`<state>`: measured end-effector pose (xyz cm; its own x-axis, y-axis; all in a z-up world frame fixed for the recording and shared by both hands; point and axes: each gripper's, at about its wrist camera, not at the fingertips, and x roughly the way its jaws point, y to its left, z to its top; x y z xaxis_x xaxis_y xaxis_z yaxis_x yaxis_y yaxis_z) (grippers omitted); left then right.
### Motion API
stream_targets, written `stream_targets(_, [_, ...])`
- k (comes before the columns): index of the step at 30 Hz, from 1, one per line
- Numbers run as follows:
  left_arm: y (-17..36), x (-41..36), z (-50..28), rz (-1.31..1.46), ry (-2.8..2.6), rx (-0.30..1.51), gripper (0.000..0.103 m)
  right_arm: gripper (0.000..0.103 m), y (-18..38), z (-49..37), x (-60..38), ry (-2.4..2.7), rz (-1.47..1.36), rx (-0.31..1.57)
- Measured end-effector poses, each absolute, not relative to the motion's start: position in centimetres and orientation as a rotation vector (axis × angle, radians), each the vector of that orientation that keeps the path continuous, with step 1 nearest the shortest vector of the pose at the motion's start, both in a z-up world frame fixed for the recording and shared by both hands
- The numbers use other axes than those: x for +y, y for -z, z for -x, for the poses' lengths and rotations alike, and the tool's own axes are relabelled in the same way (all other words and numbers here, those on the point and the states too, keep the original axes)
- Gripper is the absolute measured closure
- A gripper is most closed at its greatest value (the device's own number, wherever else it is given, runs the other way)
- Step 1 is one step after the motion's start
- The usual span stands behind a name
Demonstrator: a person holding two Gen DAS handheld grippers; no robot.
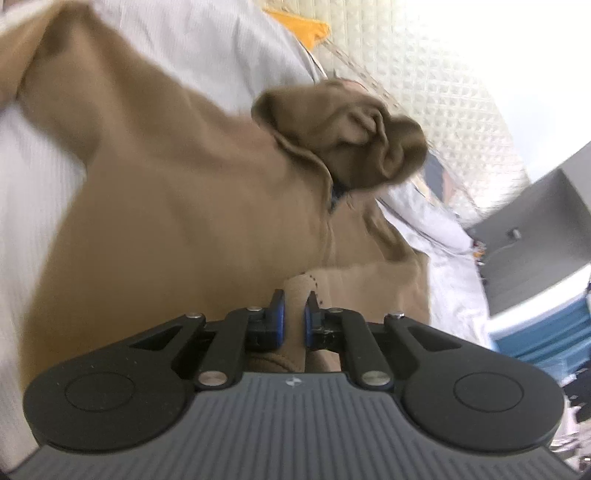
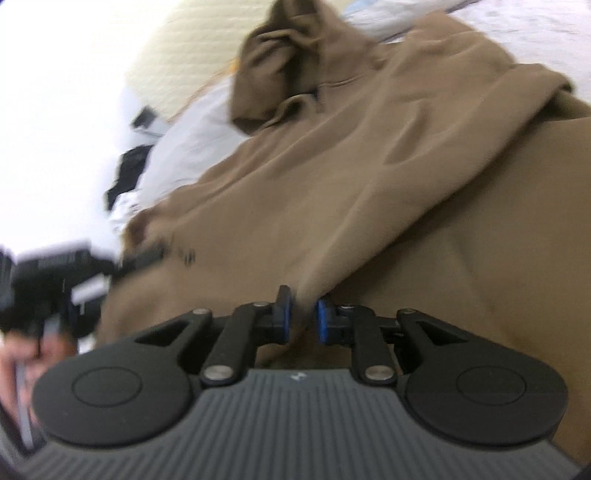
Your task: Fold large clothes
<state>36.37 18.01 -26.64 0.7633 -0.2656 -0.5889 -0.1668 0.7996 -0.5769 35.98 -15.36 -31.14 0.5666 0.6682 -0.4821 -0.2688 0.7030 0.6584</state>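
Observation:
A large tan hoodie [image 1: 177, 206] lies spread on a white bed sheet [image 1: 33, 192], its hood [image 1: 343, 136] bunched at the far end. My left gripper [image 1: 294, 314] is shut on a fold of the hoodie's hem. In the right wrist view the same hoodie [image 2: 369, 177] fills the frame, hood [image 2: 284, 62] at the top. My right gripper [image 2: 303, 317] is shut on another pinch of the hoodie's fabric. The left gripper [image 2: 146, 254] shows blurred at the left in the right wrist view, at the hoodie's edge. Both views are motion-blurred.
A yellow cloth [image 1: 299, 26] lies at the far end of the bed by a quilted cream headboard [image 1: 424, 85]. A grey cabinet [image 1: 535, 229] and a blue box [image 1: 546, 332] stand to the right. Dark items [image 2: 129, 173] lie beside the bed.

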Motion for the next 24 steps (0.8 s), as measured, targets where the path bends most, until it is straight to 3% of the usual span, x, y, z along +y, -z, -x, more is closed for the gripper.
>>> stream_targets(4, [25.3,18.4,-39.8,0.488,-0.063,0.713,0.091,0.080,30.3,-36.5,-15.0,-0.663,-0.622,0.750])
stream_targets(8, [27.6,19.7,-42.2,0.473,-0.123,0.766,0.091,0.080,30.1,-36.6,-14.4,-0.699,-0.596,0.763])
stream_targets(14, [32.1,21.7,-42.3,0.523,-0.140,0.756,0.080,0.080,28.8,-36.5,-14.1,-0.706,-0.493,0.707])
stream_targets(15, [32.2,21.7,-42.2,0.522,-0.150,0.754,0.073,0.080,28.6,-36.6,-14.2,-0.695,-0.466,0.690])
stream_targets(18, [31.8,19.9,-41.5,0.404,-0.258,0.734,0.032,0.080,28.5,-37.2,-14.3,-0.657,-0.417,0.664])
stream_targets(21, [30.6,17.6,-40.0,0.277,-0.262,0.644,0.024,0.080,29.0,-38.6,-14.6,-0.620,-0.416,0.678])
stream_targets(24, [29.9,15.9,-38.4,0.264,-0.224,0.606,0.022,0.080,29.3,-39.6,-15.0,-0.572,-0.396,0.671])
